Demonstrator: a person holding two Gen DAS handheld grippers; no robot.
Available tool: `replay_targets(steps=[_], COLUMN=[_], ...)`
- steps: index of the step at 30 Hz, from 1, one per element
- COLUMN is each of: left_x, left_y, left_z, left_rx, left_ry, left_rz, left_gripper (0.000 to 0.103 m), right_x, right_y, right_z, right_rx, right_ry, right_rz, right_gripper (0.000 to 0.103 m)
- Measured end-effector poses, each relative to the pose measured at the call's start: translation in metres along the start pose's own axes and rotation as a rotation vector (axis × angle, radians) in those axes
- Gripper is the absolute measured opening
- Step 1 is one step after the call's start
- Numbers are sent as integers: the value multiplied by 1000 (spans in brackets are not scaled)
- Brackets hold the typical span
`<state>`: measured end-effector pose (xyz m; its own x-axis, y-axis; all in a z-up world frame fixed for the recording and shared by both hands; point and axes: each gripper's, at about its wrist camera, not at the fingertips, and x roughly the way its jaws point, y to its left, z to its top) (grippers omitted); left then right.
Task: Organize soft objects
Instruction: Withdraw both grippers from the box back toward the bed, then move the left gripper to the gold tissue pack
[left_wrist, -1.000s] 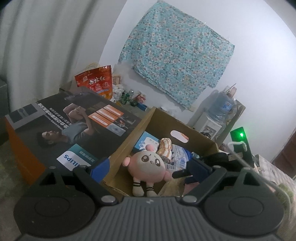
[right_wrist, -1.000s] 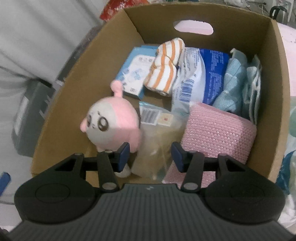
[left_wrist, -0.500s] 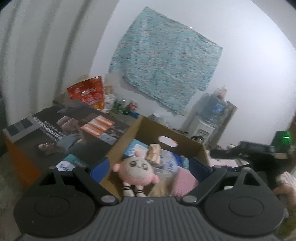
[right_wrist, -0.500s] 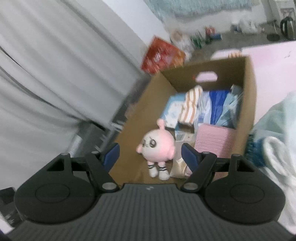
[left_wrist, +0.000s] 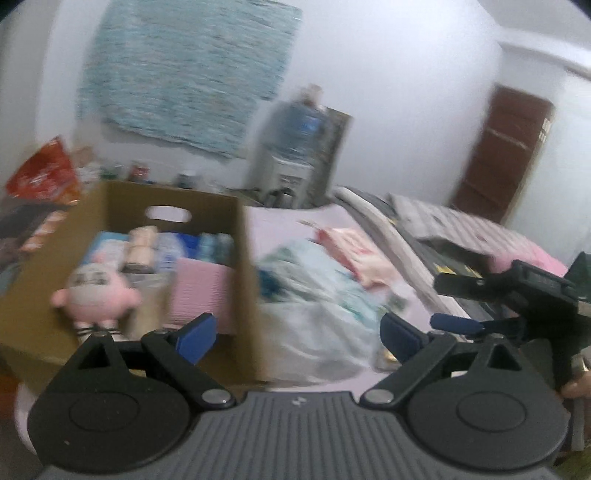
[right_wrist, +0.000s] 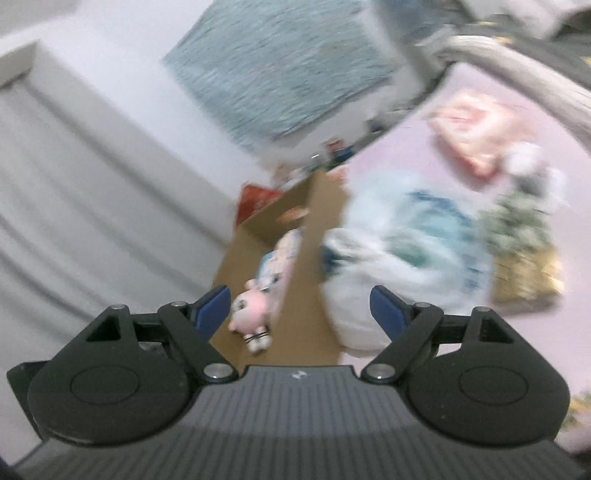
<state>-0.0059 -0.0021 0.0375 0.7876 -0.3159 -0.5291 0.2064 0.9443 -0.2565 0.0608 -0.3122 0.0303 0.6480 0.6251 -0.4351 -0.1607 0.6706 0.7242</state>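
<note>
Covering pink bed: soft clutter.

Left gripper: black linkage arms, blue pads, ribbed grey body.

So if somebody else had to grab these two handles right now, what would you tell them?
Left tool: open, holding nothing, hovering near the cardboard box.
Right tool: open, holding nothing, off to the box's right side.
In the box: the pink plush doll, a pink knitted piece, a striped roll and some packets.
Left to do: a white and blue bundle and a pink item lie on the pink surface right of the box.
Both views are blurred, so steady the handles first.
</note>
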Motion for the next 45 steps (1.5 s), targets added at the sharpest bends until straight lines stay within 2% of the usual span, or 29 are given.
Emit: replay_targets(steps=[8,12,15,21,23,24,27,29,33,35,41,45], left_x=[39,70,89,124,139,147,171,185,207,216,228,230], left_y=[-85,-122,-140,-166,-171,-173,-175,-173,-164,-160,-153,-147], left_z=[-14,-28,-41,-62,-65,-67,-70,-71,-71,-72,-73,-71], left_rx=[145,220,278,380,397,402,407,382,309,279,231,196], left_ry=[42,81,107,132,136,139,170,205,248,270,314,342], left_rz=[-107,-126,-125,-125,-116,-115,-120,-121,-120,-117,-132,-137], left_gripper=[97,97,97,96,94,93,82,68,58,56,56,69], right_x=[-68,-89,-93,-72,-57,-50,-28,-19,13,28,68,62], right_y=[-58,-88,-108,-148,-160,-164,-173,-175,-185,-189,-203,-198], right_z=[-1,-5,-12,-15,-13,-11,0,10,35,44,50,33], right_rx=[31,68,91,145,163,166,149,130,91,76,61,78], right_ry=[-165,-224,-231,-155,-127,-114,-83,-73,-31,-9,86,127], right_rz=[-97,-83,-87,-118,-118,-119,-117,-115,-126,-130,-187,-154], right_gripper=[83,83,83,82,78,71,56,49,35,33,31,31])
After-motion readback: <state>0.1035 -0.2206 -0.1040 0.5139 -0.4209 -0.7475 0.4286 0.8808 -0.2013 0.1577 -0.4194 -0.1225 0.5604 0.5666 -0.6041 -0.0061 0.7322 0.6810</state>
